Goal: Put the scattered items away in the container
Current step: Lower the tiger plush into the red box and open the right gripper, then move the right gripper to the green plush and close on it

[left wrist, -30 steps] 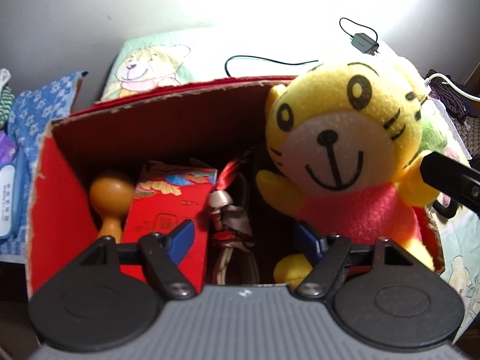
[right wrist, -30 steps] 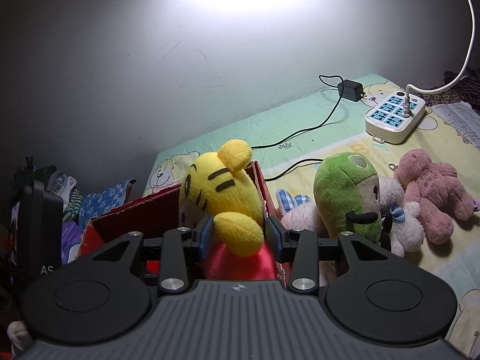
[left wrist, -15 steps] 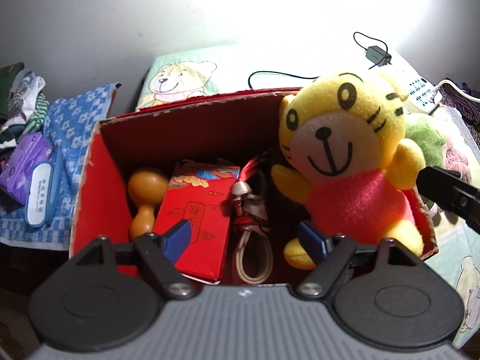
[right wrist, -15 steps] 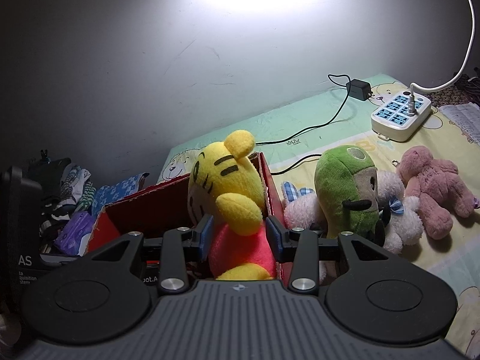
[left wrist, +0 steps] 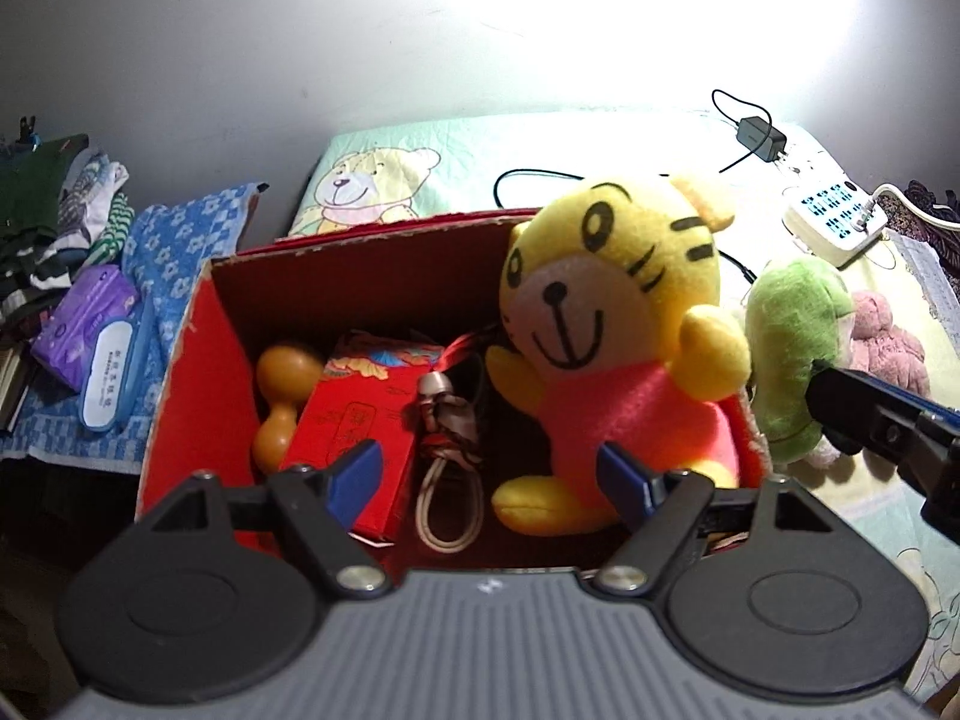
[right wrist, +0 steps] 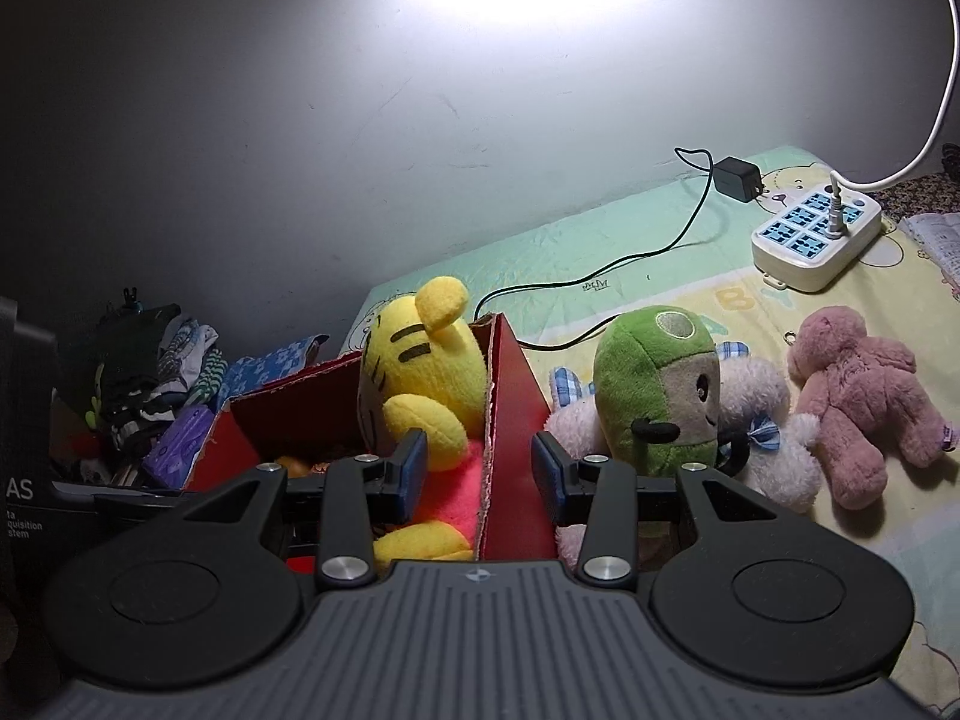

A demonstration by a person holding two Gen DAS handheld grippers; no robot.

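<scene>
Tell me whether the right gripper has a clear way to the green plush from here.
Probably yes: the right gripper is open, and the green plush stands just right of the red box, with nothing between.

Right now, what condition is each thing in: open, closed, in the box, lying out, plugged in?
Red box: open, partly filled.
Yellow tiger plush: upright inside box.
Green plush: outside, on bed.
Pink plush: lying on bed.
Power strip: white cable plugged in.
Left gripper: open, empty.
Right gripper: open, empty.
</scene>
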